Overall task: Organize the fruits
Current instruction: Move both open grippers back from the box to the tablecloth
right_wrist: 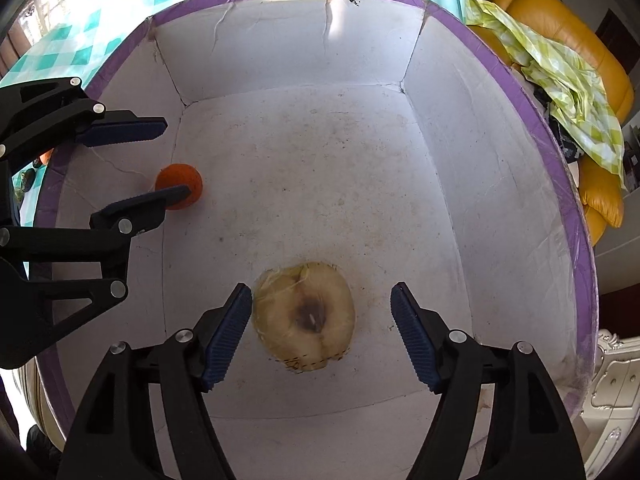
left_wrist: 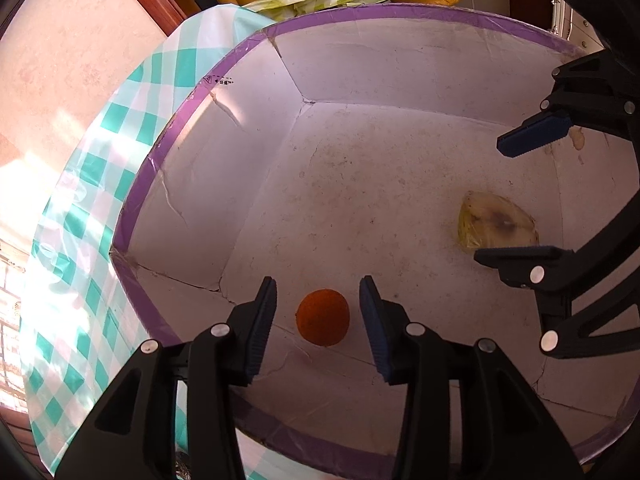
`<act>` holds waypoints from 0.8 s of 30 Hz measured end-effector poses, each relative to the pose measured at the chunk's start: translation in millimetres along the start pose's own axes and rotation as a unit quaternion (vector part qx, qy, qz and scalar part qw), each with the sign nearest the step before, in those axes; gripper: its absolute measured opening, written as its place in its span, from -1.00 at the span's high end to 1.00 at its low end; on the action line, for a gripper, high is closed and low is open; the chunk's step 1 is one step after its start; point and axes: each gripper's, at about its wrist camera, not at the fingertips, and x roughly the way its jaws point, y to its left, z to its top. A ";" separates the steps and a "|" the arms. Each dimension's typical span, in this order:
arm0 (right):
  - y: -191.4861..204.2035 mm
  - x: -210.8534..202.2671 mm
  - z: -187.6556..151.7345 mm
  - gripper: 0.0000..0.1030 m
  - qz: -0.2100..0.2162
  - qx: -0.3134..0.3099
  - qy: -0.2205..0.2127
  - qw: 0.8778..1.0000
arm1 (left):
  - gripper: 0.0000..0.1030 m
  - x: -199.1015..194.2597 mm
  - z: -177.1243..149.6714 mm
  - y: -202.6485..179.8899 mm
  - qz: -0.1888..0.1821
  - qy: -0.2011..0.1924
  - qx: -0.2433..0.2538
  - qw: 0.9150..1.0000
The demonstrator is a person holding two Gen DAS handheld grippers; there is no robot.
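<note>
Fruits lying apart in purple-rimmed box (right_wrist: 520, 184); left gripper (left_wrist: 318, 316) spread, straddling orange (left_wrist: 323, 317), right gripper (right_wrist: 322, 330) spread, flanking wrapped pear half (right_wrist: 305, 316), seemingly lining up for grasps

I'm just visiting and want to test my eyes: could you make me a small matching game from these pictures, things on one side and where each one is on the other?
Things:
1. orange
2. pale halved fruit
3. green-checked cloth
4. teal-checked tablecloth

Places:
A. draped over the yellow armchair
B. between the open right gripper's fingers
C. under the purple-rimmed box
D. between the open left gripper's fingers

Pairs: 1-D, 2-B, 3-A, 4-C
</note>
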 end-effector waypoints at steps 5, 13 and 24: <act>-3.4 -3.0 0.6 -0.59 0.005 0.007 -0.012 1.000 | -0.21 0.8 -1.1 -1.5 -0.014 -0.007 -0.004 1.000; -19.6 -9.8 -1.5 -0.69 0.042 0.043 -0.042 0.997 | -0.46 -15.1 -5.8 -3.4 -0.015 -0.058 -0.021 0.998; -42.9 -35.4 -3.2 -0.69 0.086 0.112 -0.112 0.984 | -0.73 -79.0 -51.3 50.5 0.005 -0.205 -0.153 0.967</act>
